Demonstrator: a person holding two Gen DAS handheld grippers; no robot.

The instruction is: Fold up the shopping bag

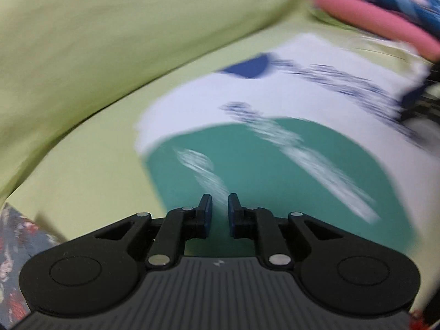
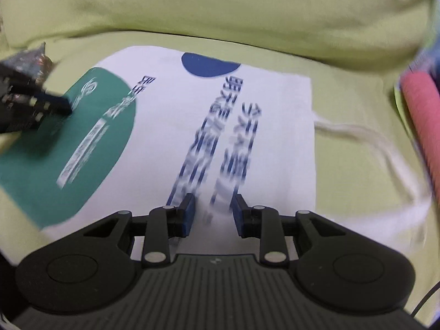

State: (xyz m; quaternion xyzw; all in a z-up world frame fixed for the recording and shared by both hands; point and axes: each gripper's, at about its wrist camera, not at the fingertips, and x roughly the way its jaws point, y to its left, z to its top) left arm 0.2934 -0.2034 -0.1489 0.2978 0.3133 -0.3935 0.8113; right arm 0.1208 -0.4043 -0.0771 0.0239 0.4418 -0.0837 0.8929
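Bag: shopping bag [image 2: 220, 126], white cloth with a green patch [image 2: 90, 143], a blue half-disc [image 2: 210, 66] and blurred blue lettering, lies spread flat on a yellow-green sheet [image 2: 220, 5]; whether bed or bench lies beneath, I cannot tell.
Handles: pale cloth loop [image 2: 385, 151] trails off the bag's edge toward a pink roll [image 2: 423, 115].
Handling: judged light, soft and limp; it should crease readily but will sag and slide on the sheet unless held at two points. Corners and edges look like the best places to pinch, taking both layers together.
Left gripper [image 1: 220, 206]: fingers narrowly apart, holding nothing, low over the green patch at the bag's end opposite the handle.
Right gripper [image 2: 213, 206]: fingers moderately apart, empty, over the near edge of the white panel, lettering running away from it.
Contact: blur hides whether either gripper touches the cloth.
Stage: bag appears unfolded, fold not yet begun.
Risk: pinching only the top layer would leave the lower one behind.
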